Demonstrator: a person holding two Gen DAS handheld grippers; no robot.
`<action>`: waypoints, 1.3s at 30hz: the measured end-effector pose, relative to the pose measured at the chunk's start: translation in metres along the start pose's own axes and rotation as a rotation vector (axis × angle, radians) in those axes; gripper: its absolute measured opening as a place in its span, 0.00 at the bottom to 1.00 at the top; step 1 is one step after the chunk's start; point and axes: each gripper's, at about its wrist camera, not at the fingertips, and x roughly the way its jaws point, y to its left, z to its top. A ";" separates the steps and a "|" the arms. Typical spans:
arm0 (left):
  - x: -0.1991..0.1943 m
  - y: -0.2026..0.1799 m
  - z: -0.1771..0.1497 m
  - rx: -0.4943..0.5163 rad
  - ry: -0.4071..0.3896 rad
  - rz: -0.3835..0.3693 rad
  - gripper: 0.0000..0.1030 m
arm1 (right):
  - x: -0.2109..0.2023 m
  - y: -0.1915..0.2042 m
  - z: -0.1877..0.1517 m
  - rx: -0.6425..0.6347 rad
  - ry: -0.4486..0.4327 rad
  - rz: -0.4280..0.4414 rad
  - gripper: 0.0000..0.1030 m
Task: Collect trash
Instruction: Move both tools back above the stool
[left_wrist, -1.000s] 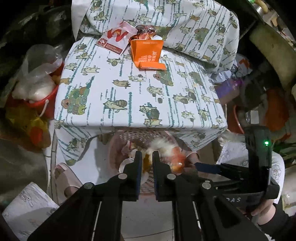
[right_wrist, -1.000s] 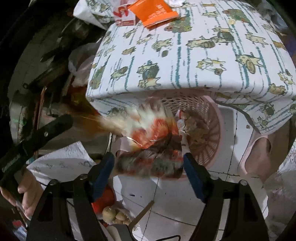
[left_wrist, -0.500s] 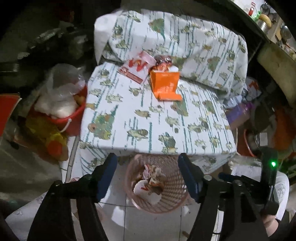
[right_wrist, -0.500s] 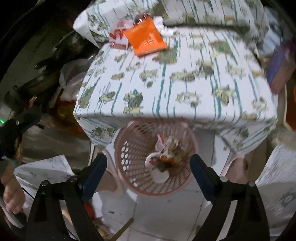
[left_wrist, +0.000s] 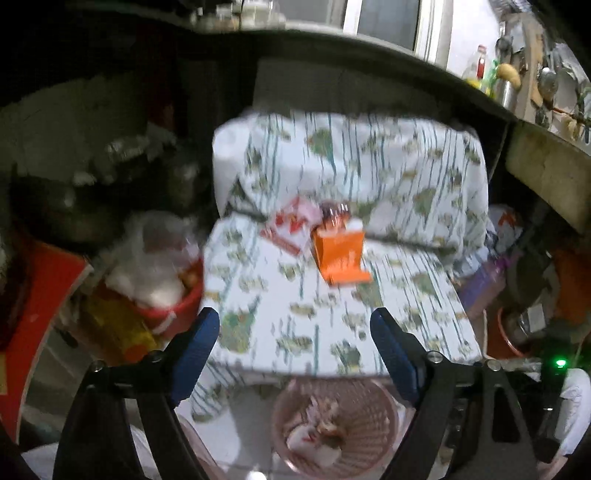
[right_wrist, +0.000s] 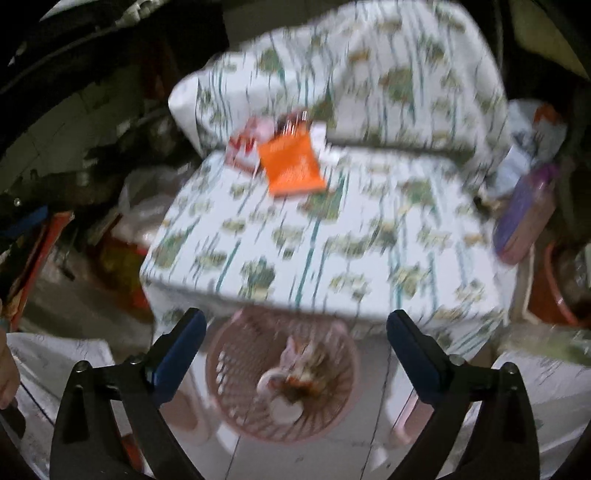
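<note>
While several scraps already lie in the pink basket (right_wrist: 236, 373), the trash not yet collected sits at the far end of the cloth-covered table (left_wrist: 332, 317): an orange packet (left_wrist: 341, 254), a red and white wrapper (left_wrist: 290, 229) just beside it on the left, and a dark shiny wrapper (left_wrist: 334, 213) touching the packet's far edge. All three rest close against the raised, cloth-draped hump behind them. The basket stands on the floor below the table's near edge, partly tucked under the overhanging cloth.

Both tools are empty. The left gripper (left_wrist: 295, 350) has its jaws spread wide, with nothing between the blue pads (left_wrist: 195, 350), and it hangs above the near edge of the table. The right gripper (right_wrist: 291, 354) is likewise spread wide and bare, framing the basket from above. Both views are smeared, so fine detail on the wrappers cannot be read.

Judging from this, the step in hand is the reach for the next piece. That move likely calls for carrying one tool forward across the table to the cluster, lowering the jaws around a single item, probably the orange packet as the nearest and flattest, and pinching an edge rather than pressing down.
</note>
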 end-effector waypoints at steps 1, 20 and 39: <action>-0.002 0.000 0.001 0.004 -0.014 0.004 0.83 | -0.005 0.000 0.002 -0.007 -0.030 -0.008 0.97; -0.020 0.003 0.009 -0.008 -0.127 0.053 0.87 | -0.046 0.003 0.015 -0.001 -0.269 -0.088 1.00; -0.052 0.002 0.063 -0.003 -0.305 0.138 1.00 | -0.094 0.010 0.062 -0.065 -0.442 -0.102 1.00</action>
